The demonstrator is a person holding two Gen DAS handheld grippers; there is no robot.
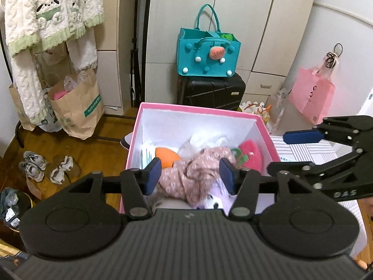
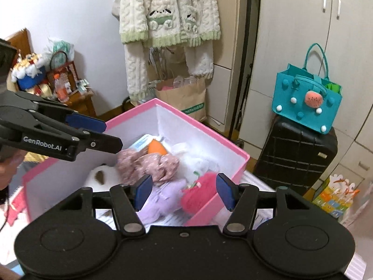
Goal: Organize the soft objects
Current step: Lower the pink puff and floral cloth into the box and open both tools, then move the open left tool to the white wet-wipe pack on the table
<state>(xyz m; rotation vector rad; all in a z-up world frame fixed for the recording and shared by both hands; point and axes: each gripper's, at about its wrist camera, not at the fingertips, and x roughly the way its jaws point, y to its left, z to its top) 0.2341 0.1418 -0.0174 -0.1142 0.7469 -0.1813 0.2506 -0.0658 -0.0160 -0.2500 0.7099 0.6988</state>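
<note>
A pink box (image 1: 198, 111) with white inner walls holds soft things: a pink floral cloth (image 1: 191, 175), a red strawberry plush (image 1: 250, 155), an orange plush (image 1: 166, 157), white cloth (image 1: 207, 141) and a purple plush (image 1: 218, 194). My left gripper (image 1: 190, 176) is open and empty above the box's near side. My right gripper (image 2: 184, 193) is open and empty above the box's corner, over the strawberry plush (image 2: 199, 192) and purple plush (image 2: 163, 200). The floral cloth (image 2: 149, 165) lies mid-box. The right gripper also shows in the left wrist view (image 1: 289, 154), the left gripper in the right wrist view (image 2: 109, 133).
A black suitcase (image 1: 211, 91) with a teal felt bag (image 1: 207, 51) stands behind the box. Paper bags (image 1: 77, 107) and shoes (image 1: 44, 166) sit on the wooden floor at left. A pink bag (image 1: 311, 95) hangs at right. A cream fleece garment (image 2: 170, 16) hangs above.
</note>
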